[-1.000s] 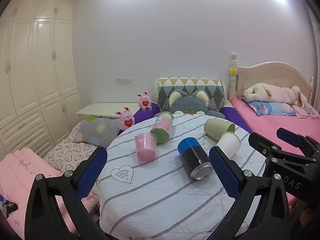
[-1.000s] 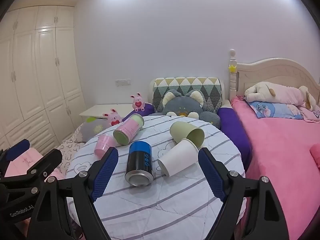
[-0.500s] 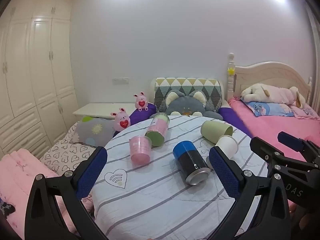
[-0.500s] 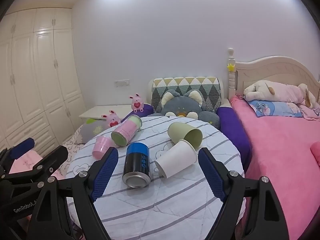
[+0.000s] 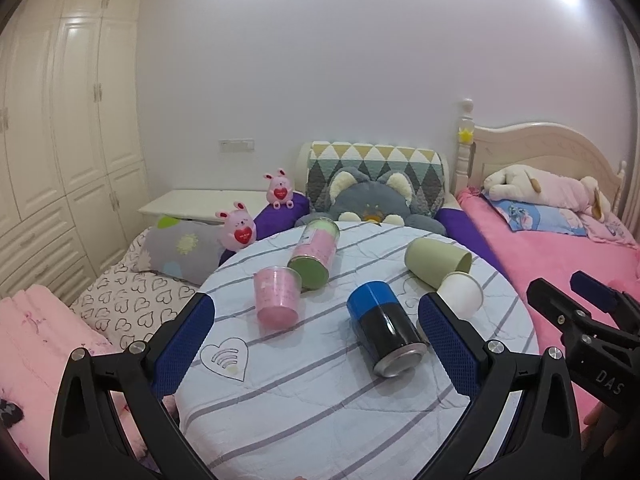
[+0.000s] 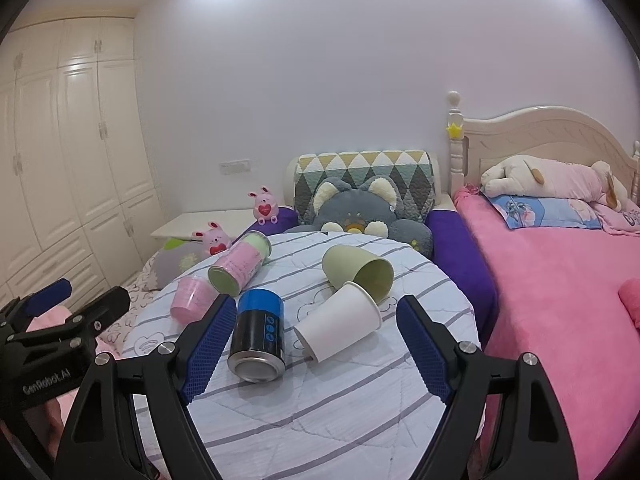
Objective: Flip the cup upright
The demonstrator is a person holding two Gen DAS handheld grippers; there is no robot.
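Both cameras sit low at the near edge of the round table with the striped grey-white cloth point(image 5: 320, 400) point(image 6: 340, 420), each facing 12 o'clock toward the white wall and looking out between its own blue-padded fingers. The left view stands nearer 7 o'clock, the right nearer 5 o'clock. Both share the tabletop, where the blue-and-black metal can point(image 5: 385, 334) point(image 6: 258, 334) lies close ahead, and each catches the other gripper at its frame edge.

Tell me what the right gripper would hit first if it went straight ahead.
Probably the white cup, lying on its side between the open right gripper's fingers. The blue can lies just left of that line, though depth is hard to judge here.
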